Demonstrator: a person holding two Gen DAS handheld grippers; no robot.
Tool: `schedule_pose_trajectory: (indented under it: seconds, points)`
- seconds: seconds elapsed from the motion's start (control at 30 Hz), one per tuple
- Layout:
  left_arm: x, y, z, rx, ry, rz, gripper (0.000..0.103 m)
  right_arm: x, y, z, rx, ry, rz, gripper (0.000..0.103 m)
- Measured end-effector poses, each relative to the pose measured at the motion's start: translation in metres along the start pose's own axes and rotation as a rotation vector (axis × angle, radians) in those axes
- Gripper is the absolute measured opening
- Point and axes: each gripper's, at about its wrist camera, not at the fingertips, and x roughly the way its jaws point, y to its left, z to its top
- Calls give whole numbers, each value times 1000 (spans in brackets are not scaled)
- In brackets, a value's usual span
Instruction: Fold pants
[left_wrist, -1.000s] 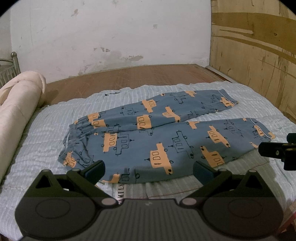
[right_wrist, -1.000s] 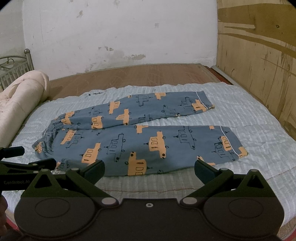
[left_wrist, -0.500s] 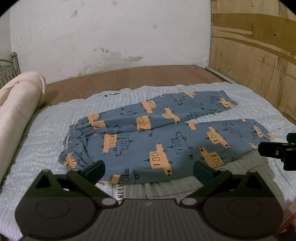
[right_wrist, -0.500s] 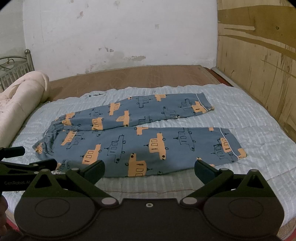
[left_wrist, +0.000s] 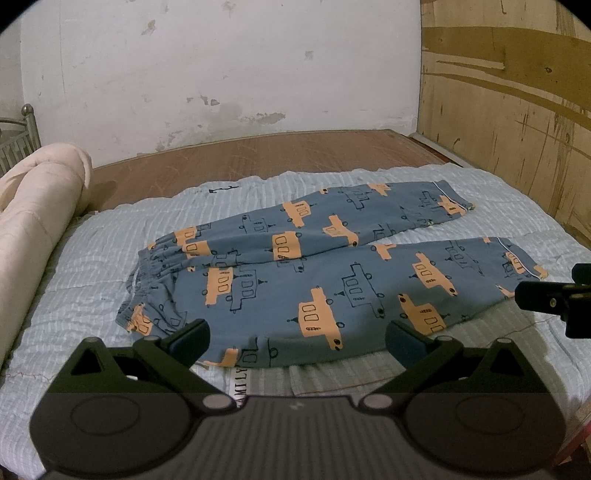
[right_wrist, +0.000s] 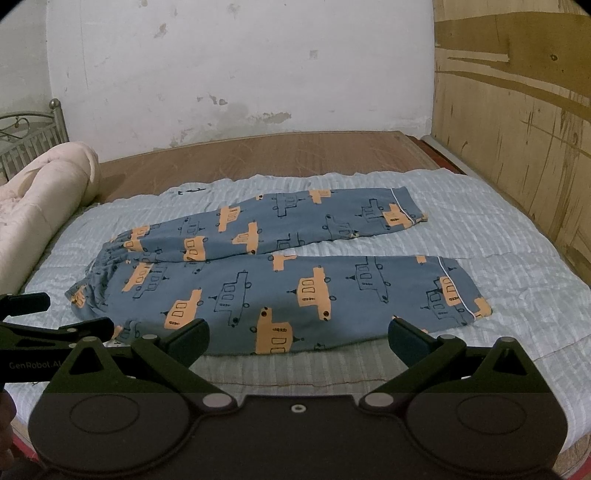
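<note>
Blue pants (left_wrist: 314, 280) with orange vehicle prints lie flat on the bed, waistband to the left, both legs spread apart toward the right; they also show in the right wrist view (right_wrist: 280, 280). My left gripper (left_wrist: 295, 338) is open and empty, hovering over the near edge of the pants by the waist end. My right gripper (right_wrist: 297, 338) is open and empty, hovering over the near edge of the front leg. The right gripper's finger shows at the right edge of the left wrist view (left_wrist: 554, 299). The left gripper shows at the left edge of the right wrist view (right_wrist: 44, 332).
A light blue striped quilt (right_wrist: 517, 266) covers the bed. A rolled cream blanket (left_wrist: 33, 221) lies along the left side. Bare brown bed board (right_wrist: 277, 155) lies behind. A plywood wall (right_wrist: 517, 110) stands at the right, a metal headboard (right_wrist: 26, 136) at far left.
Both views shift only slightly; the pants sit marginally lower and closer in frame. Both grippers stay open and the pants have not moved.
</note>
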Motion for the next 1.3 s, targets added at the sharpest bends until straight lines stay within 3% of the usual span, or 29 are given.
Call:
schedule_pose_trajectory:
  seconds: [0.8, 1.1, 1.3]
  points:
    - [8, 3, 0, -6, 19, -26, 103, 4, 1, 2, -4, 7, 5, 102]
    - [49, 45, 8, -60, 43, -74, 103, 40, 1, 6, -42, 43, 45, 102]
    - [93, 93, 35, -36, 47, -68, 103, 81, -6, 42, -45, 67, 170, 102]
